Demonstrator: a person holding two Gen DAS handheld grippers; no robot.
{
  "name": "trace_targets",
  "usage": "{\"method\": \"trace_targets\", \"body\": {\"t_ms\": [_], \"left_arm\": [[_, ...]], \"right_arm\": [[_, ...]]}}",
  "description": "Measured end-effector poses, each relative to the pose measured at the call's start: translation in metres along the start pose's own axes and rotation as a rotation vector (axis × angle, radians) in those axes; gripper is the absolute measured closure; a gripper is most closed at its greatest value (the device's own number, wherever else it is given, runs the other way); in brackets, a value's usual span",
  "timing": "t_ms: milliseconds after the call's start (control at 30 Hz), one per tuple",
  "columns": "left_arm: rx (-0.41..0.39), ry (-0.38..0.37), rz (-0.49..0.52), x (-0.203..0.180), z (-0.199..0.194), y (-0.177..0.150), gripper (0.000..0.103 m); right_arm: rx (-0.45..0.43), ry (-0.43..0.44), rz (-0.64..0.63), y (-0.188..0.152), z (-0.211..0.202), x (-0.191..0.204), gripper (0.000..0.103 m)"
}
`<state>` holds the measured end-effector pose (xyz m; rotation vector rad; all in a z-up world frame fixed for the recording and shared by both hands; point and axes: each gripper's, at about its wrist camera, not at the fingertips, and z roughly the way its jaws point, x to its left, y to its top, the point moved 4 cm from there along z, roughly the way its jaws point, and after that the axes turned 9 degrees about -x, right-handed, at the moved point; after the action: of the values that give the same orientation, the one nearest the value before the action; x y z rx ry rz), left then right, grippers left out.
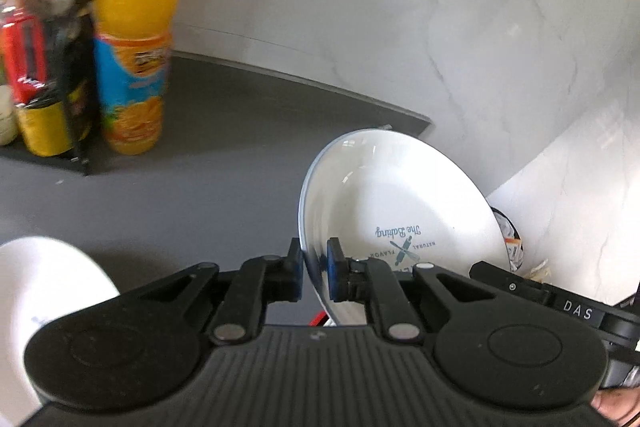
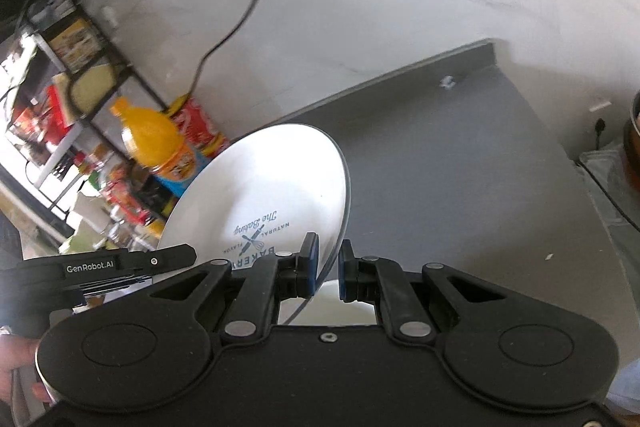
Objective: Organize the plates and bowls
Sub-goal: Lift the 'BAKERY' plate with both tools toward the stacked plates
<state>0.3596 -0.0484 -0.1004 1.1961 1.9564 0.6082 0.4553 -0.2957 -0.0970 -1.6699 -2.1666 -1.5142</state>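
1. Left gripper (image 1: 315, 269): blue pads are clamped on the rim of a white plate (image 1: 400, 207), which is held tilted at centre right of the left wrist frame, above the grey counter (image 1: 220, 167); the printed "The Baking" logo is seen upside down.
2. Right gripper (image 2: 329, 267): the edge of the same-pattern plate (image 2: 272, 195) is pinched between its pads at frame centre.
3. A second white dish (image 1: 40, 287) is seen at lower left of the left wrist frame.
4. An orange juice bottle (image 1: 136, 39) is noted at upper left beside a black rack (image 1: 78, 27); a marbled wall (image 1: 400, 27) lies behind.
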Motion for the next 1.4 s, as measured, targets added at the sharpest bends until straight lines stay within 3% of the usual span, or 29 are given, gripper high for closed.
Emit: {"method": "trace_targets", "body": {"t_ms": [267,500,800,1033,1400], "left_arm": [[-0.03,0.049,-0.037,0.039,-0.041,0.0,0.094],[-0.039,0.04,-0.082,0.082,-0.054,0.006,0.096],[0.014,0.067,-0.103,0.155,-0.064,0.021,0.096],[0.056,0.102,-0.145,0.208,-0.073,0.013,0.096],[0.131,0.134,-0.171,0.247,-0.071,-0.009,0.095]], "right_arm": [[0.018,0.051,-0.015,-0.016,0.002,0.042,0.093],[0.036,0.051,-0.037,-0.032,0.016,0.078,0.093],[0.071,0.055,-0.082,-0.062,0.052,0.136,0.093],[0.14,0.06,-0.098,-0.094,0.078,0.167,0.093],[0.224,0.043,-0.099,-0.129,0.097,0.182,0.093]]}}
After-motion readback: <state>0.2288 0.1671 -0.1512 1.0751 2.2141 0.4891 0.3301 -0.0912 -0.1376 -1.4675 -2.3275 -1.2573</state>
